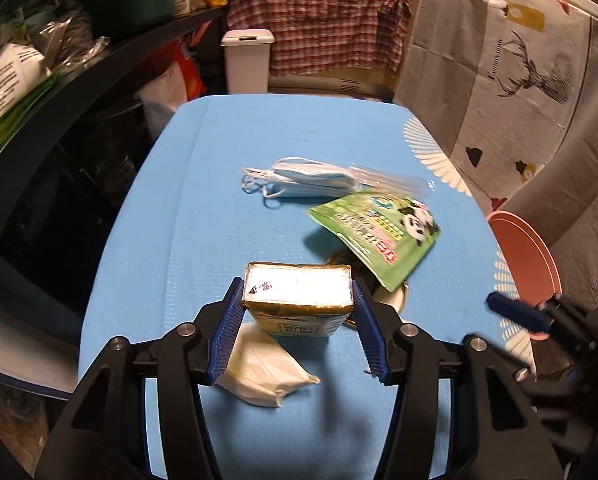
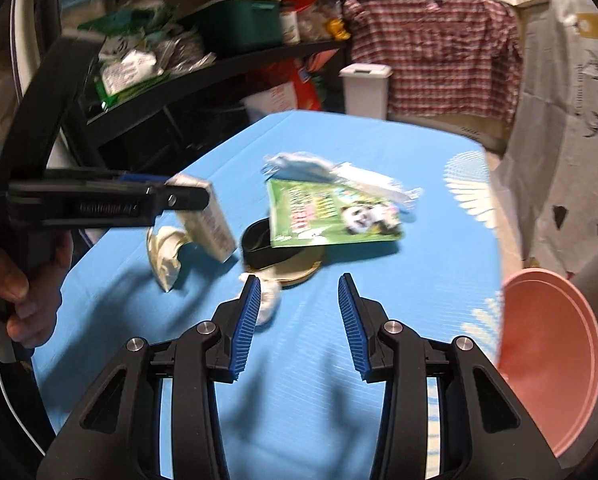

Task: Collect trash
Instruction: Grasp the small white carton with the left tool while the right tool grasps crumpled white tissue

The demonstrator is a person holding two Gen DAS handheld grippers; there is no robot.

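Observation:
My left gripper (image 1: 298, 294) is shut on a gold and white drink carton (image 1: 297, 298) and holds it above the blue table; the carton shows tilted in the right wrist view (image 2: 209, 222). A white face mask (image 1: 265, 372) lies under it. A green panda pouch (image 1: 379, 232) leans on a black and gold round lid (image 2: 283, 254). A stack of blue masks in a clear wrapper (image 1: 307, 182) lies farther back. My right gripper (image 2: 297, 292) is open and empty, with a crumpled white tissue (image 2: 268, 300) beside its left finger.
A pink basin (image 2: 551, 356) stands at the table's right edge (image 1: 527, 264). A white lidded bin (image 1: 247, 62) stands beyond the far edge. Dark cluttered shelves (image 1: 59, 80) run along the left. A printed cloth (image 1: 499, 80) hangs on the right.

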